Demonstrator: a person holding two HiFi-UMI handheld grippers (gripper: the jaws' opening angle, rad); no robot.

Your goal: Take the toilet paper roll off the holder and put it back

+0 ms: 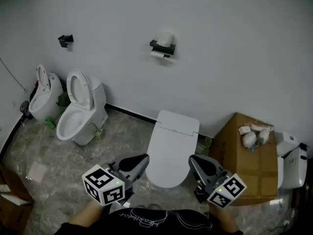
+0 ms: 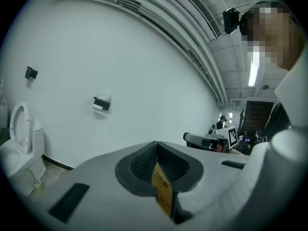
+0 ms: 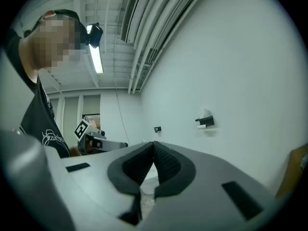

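My left gripper (image 1: 142, 159) and right gripper (image 1: 194, 160), fingers clenched on nothing, roll (image 1: 167, 37) on holder (image 1: 161, 47), well apart

The white toilet paper roll (image 1: 157, 55) sits in the black wall-mounted holder (image 1: 162, 47) on the wall ahead of me. A small black wall bracket (image 1: 65, 39) is well to its left. Below the holder stands a white closed-lid toilet (image 1: 172, 148), between my left gripper (image 1: 143, 159) and right gripper (image 1: 193, 159). Left of it are a white open-seat toilet (image 1: 80, 106) and, beyond, another white toilet (image 1: 45, 93). On the right, a brown cardboard box (image 1: 234, 155) carries white wrapped bundles (image 1: 253, 137).
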